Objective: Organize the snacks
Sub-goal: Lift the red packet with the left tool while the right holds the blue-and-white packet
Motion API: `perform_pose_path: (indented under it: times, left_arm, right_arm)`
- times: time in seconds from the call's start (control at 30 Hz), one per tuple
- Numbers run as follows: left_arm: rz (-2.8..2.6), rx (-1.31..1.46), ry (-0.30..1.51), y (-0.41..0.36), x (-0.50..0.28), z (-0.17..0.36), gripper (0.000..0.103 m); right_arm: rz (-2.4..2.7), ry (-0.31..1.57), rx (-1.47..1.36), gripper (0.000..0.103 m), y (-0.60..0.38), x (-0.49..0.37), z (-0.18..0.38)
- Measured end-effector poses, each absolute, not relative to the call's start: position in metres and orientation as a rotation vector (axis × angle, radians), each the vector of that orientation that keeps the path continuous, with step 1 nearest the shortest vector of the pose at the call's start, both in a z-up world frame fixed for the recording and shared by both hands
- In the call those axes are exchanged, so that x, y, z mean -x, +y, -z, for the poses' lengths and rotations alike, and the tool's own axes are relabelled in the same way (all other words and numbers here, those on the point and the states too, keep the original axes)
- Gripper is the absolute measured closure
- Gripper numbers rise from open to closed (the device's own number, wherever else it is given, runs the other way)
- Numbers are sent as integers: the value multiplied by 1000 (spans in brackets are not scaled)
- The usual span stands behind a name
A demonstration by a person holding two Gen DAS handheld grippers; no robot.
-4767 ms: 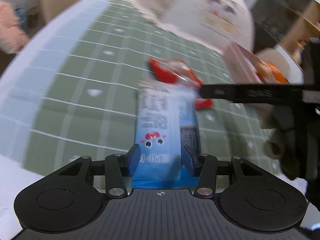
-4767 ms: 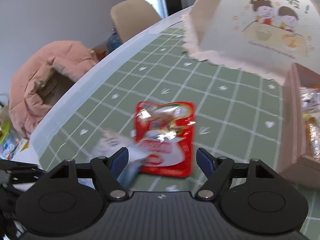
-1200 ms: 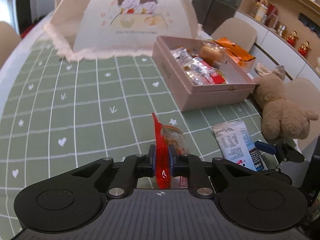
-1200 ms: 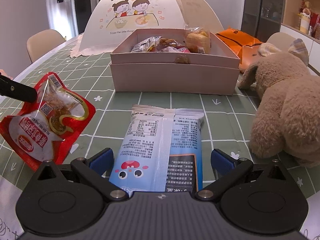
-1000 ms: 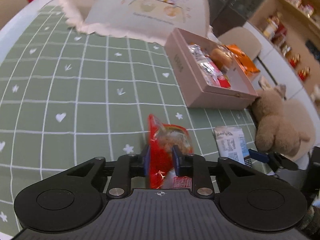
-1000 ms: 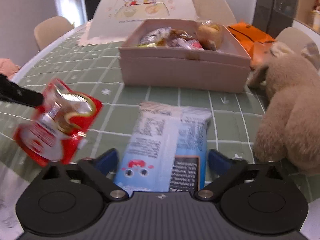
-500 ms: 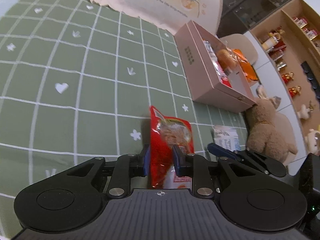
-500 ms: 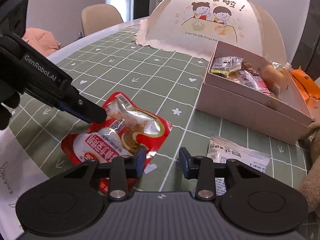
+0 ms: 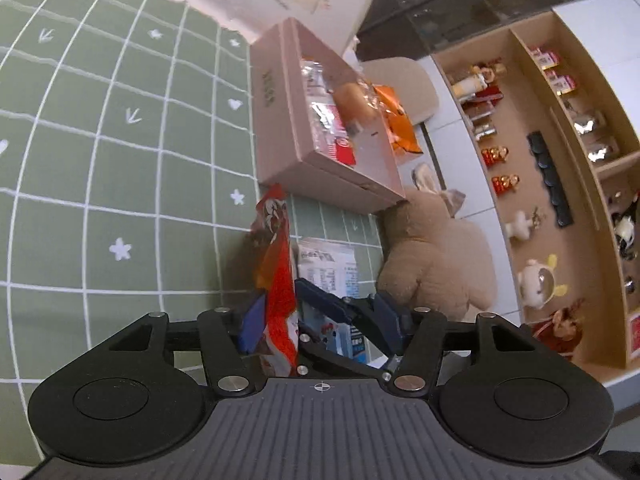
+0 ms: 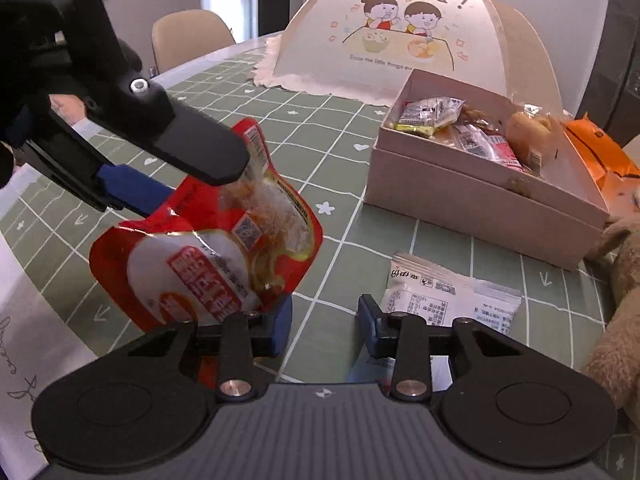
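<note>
Red snack pouch [image 10: 208, 240] off the table [image 10: 340, 184], between fingers of left hand-held gripper [image 9: 320, 320], jaws opening, near pad only. Right hand-held gripper [image 10: 324, 320] part spread, nothing gripped, left finger against pouch's lower edge. Blue-white packet [image 10: 448, 296] flat before pink box [image 10: 472, 200].

Stood at the table's far end: a dome-shaped food cover [image 10: 408, 32] printed with two cartoon children. Sat just beside the box: a tan plush toy [image 9: 432, 248], probably a rabbit. Lined the wall shelf [image 9: 560, 168]: small figurines, blurred.
</note>
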State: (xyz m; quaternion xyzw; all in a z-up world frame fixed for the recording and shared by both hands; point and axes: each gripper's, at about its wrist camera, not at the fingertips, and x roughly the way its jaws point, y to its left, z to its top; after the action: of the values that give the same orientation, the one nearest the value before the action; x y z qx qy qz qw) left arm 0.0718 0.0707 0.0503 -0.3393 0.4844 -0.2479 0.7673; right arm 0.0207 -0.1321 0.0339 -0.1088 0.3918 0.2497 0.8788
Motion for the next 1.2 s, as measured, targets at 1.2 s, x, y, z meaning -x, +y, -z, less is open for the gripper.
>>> perform_pose_path:
  times: [1.2]
  left_arm:
    - [442,255,1015,13,-76,-44,46]
  right_arm:
    - [-493,757,255,63,-131,-5,-30]
